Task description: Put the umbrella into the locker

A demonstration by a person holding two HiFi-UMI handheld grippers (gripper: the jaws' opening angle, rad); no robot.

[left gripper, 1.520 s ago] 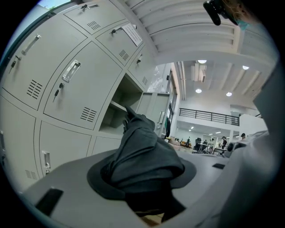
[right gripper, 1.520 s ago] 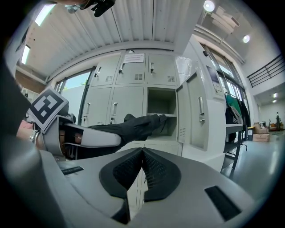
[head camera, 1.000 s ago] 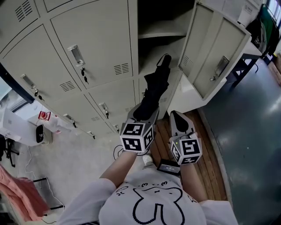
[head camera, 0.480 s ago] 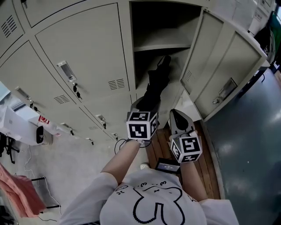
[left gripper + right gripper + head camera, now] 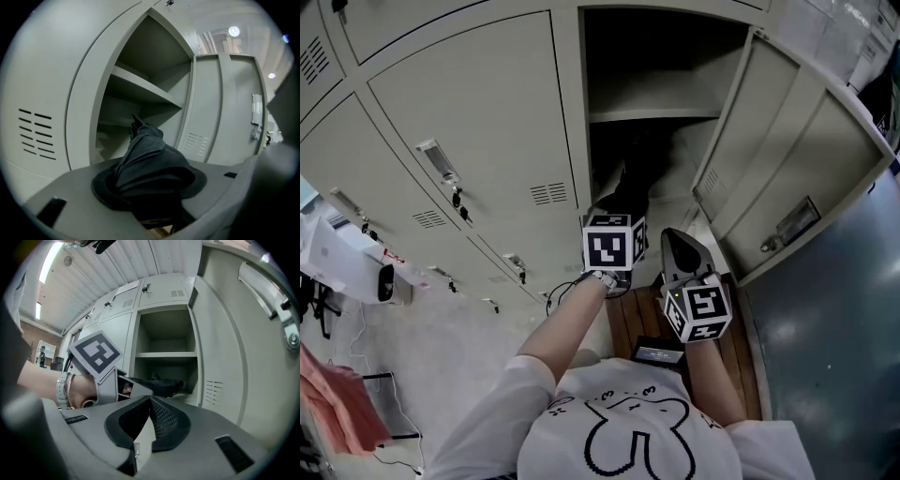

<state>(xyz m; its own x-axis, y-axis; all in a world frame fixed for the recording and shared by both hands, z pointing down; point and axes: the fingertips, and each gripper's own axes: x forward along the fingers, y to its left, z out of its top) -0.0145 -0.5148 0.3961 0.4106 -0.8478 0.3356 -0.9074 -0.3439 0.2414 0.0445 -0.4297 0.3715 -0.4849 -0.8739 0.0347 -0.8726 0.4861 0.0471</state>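
Observation:
A black folded umbrella [image 5: 636,176] is clamped in my left gripper [image 5: 612,211], whose jaws are shut on its bunched fabric [image 5: 150,164]. Its far end reaches into the open locker compartment [image 5: 661,150], below the shelf [image 5: 652,114]. In the left gripper view the umbrella's tip points under the shelf [image 5: 140,89]. My right gripper [image 5: 678,246] hangs just right of the left one, in front of the opening, shut with nothing in it [image 5: 150,399]. In the right gripper view the umbrella [image 5: 161,385] stretches from the left gripper [image 5: 117,385] into the locker. The locker door [image 5: 797,178] stands swung out to the right.
Closed locker doors with handles and keys [image 5: 441,164] fill the left. A wooden strip [image 5: 637,323] lies below the open locker, with dark floor [image 5: 825,356] to its right. A white appliance [image 5: 347,272] and a pink cloth [image 5: 328,403] sit at far left.
Both grippers have moved toward the locker. The umbrella's far end has gone from outside the opening to inside the compartment under the shelf.

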